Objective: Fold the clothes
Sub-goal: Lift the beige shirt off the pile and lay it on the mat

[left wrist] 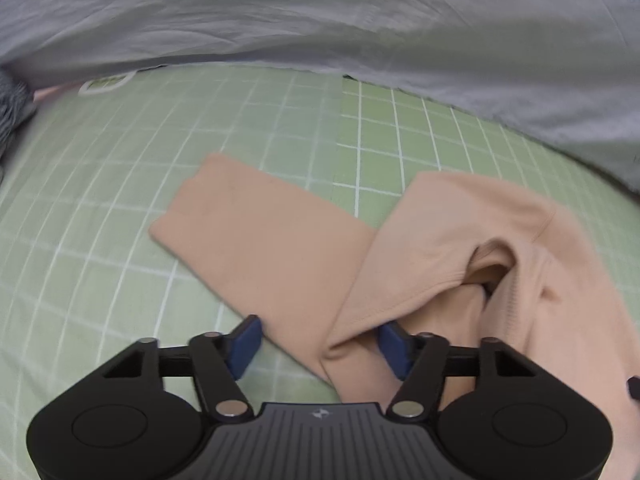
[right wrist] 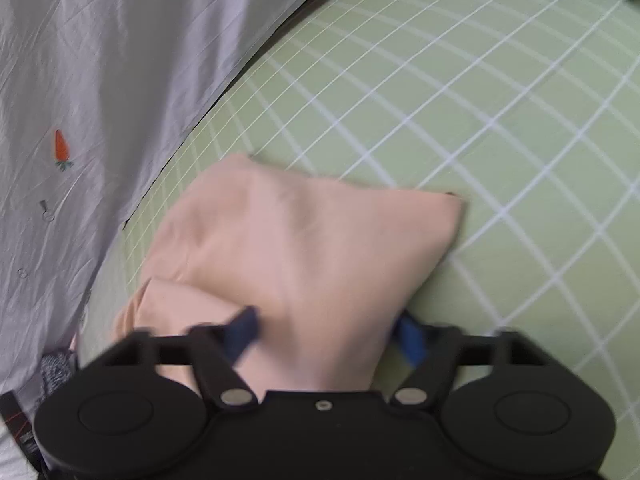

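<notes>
On the far left of the left wrist view a bit of grey knitted fabric (left wrist: 12,108) lies at the edge of the green checked sheet (left wrist: 120,200). Behind it a pale grey cover (left wrist: 280,12), printed with small carrots, runs across the back.

The peach garment (left wrist: 280,240) lies on the sheet in front of the left gripper (left wrist: 320,346). One sleeve stretches flat to the left. The body bunches to the right, where an opening with a ribbed edge gapes. The left gripper's jaws are spread wide, a fold of the garment lies between the blue pads (left wrist: 246,344), and nothing is pinched.

In the right wrist view the peach garment (right wrist: 304,256) lies as a thick, folded pad near the grey cover's edge. One corner points right across the sheet. The right gripper (right wrist: 326,336) is also spread, with a pad on either side of the cloth. The view is blurred, so contact cannot be told for sure, but no grasp shows.

The garment looks soft, light and limp, perhaps a stretchy knit. It will likely sag and drag unless it is taken at an edge or corner. A hem, a cuff or a folded edge should give the firmest hold, with several layers pinched together. A loose layer may slip and undo the fold.

No containers are in view.
</notes>
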### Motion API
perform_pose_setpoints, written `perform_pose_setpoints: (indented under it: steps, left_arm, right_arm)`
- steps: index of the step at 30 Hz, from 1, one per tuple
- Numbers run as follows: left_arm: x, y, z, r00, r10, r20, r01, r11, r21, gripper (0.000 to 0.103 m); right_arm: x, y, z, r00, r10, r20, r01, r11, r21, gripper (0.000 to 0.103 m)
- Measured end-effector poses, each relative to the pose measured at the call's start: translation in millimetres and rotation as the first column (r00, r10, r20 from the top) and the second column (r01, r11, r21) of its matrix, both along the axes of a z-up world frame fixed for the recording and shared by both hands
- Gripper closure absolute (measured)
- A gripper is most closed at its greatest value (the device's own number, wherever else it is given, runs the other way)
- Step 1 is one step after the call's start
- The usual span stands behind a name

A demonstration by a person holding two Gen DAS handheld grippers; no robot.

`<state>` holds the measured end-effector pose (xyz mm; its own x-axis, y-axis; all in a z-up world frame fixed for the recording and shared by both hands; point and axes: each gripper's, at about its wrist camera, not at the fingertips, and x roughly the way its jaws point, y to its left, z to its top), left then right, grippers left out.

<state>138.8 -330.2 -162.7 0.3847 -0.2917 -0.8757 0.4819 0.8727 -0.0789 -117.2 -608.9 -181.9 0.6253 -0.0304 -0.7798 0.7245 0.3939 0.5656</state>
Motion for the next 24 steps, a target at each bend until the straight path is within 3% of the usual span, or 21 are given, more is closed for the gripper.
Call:
perform_pose_setpoints:
  steps: [1, 2, 3, 4, 7, 9, 14, 19, 20, 21, 22, 24]
  left_arm:
    - [-1, -1, 0, 1.0, -0.017, 0.012, 0.017, 1.0, 0.001, 0.05]
    - [-1, -2, -1, 0.999, -0.034, 0.025, 0.034, 0.999, 0.002, 0.061]
    - [-2, -3, -1, 0.998, -0.051, 0.037, 0.051, 0.999, 0.004, 0.083]
    - [-2, -3, 0, 0.997, -0.064, 0.033, 0.064, 0.998, -0.018, 0.09]
    - [-7, -2, 2, 0.996, -0.081, 0.031, 0.083, 0.995, -0.06, 0.091]
    - [-18, 0, 13, 0.996, -0.078, 0.038, 0.082, 0.991, -0.103, 0.092]
    - [-55, 3, 61, 0.99, -0.086, 0.114, 0.106, 0.976, -0.188, 0.091]
    - [-57, 26, 97, 0.993, 0.035, 0.114, 0.0, 0.956, -0.293, 0.091]
    - [-53, 31, 96, 0.993, 0.068, 0.099, -0.035, 0.952, -0.305, 0.091]
    - [-49, 33, 90, 0.991, 0.1, 0.091, -0.07, 0.956, -0.286, 0.091]
    - [-45, 36, 82, 0.99, 0.119, 0.075, -0.096, 0.961, -0.258, 0.091]
    - [-36, 42, 65, 0.986, 0.158, 0.042, -0.147, 0.969, -0.201, 0.09]
  right_arm:
    - [2, 1, 1, 1.0, 0.013, 0.004, -0.013, 1.0, -0.01, 0.073]
    - [4, 1, 3, 1.0, 0.023, 0.002, -0.023, 0.999, -0.027, 0.083]
    - [5, 1, 6, 1.0, 0.027, -0.003, -0.027, 0.998, -0.052, 0.092]
    - [4, 1, 11, 1.0, 0.026, 0.007, -0.025, 0.997, -0.078, 0.092]
    - [0, 0, 33, 0.998, 0.034, 0.046, -0.024, 0.979, -0.202, 0.093]
    - [0, -1, 56, 0.997, 0.051, 0.052, -0.032, 0.946, -0.324, 0.093]
    - [6, -5, 124, 0.991, 0.121, 0.049, -0.069, 0.805, -0.589, 0.093]
    - [29, 3, 185, 0.974, 0.204, 0.101, -0.064, 0.672, -0.738, 0.093]
    - [35, 3, 191, 0.97, 0.217, 0.108, -0.065, 0.66, -0.749, 0.092]
    - [41, 1, 188, 0.97, 0.222, 0.101, -0.077, 0.672, -0.736, 0.086]
    - [49, 0, 181, 0.971, 0.222, 0.085, -0.096, 0.695, -0.713, 0.069]
    - [63, -2, 165, 0.973, 0.223, 0.053, -0.133, 0.738, -0.662, 0.054]
